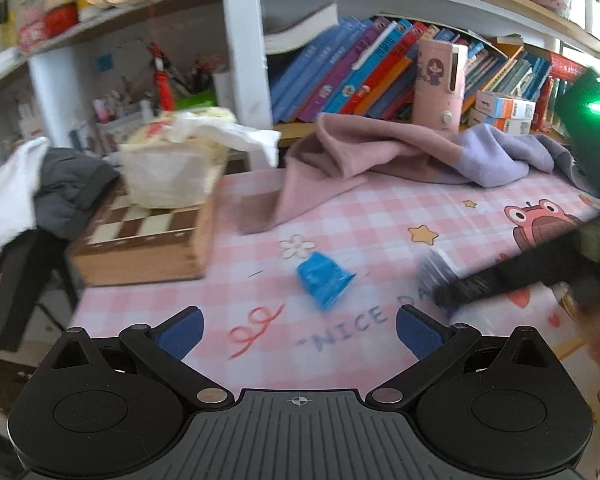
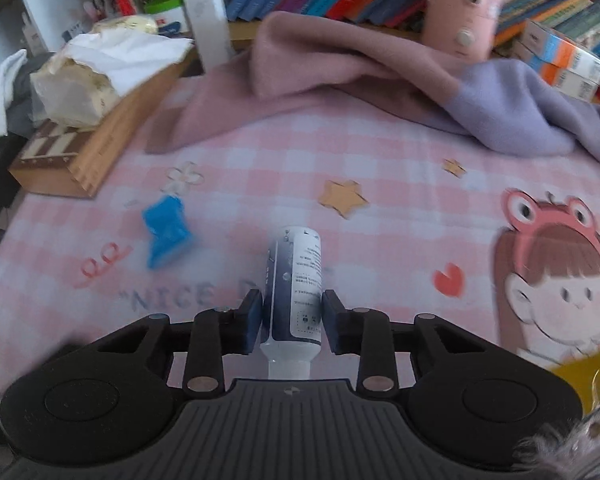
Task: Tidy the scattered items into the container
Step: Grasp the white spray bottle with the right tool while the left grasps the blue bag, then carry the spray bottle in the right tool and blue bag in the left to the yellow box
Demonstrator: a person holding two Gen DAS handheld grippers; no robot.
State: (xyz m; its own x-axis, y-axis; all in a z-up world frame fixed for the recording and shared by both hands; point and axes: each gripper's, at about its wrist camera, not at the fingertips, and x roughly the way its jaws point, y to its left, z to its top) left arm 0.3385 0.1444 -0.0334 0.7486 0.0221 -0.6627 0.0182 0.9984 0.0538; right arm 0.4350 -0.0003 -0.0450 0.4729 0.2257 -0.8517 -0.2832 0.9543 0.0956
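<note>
A crumpled blue wrapper (image 1: 324,279) lies on the pink checked tablecloth (image 1: 340,216), just ahead of my open, empty left gripper (image 1: 299,330). It also shows in the right wrist view (image 2: 167,230), to the left. My right gripper (image 2: 291,322) is shut on a white and dark blue bottle (image 2: 296,284), held above the cloth with its cap end towards the camera. In the left wrist view the right gripper and the bottle (image 1: 440,276) appear blurred at the right. No container is clearly in view.
A wooden chess box (image 1: 148,240) with a tissue bag (image 1: 172,160) on it stands at the left. A pink and lilac garment (image 1: 400,152) lies at the back, before a bookshelf (image 1: 380,72) and a pink canister (image 1: 440,84). A yellow object (image 2: 580,376) shows at the lower right.
</note>
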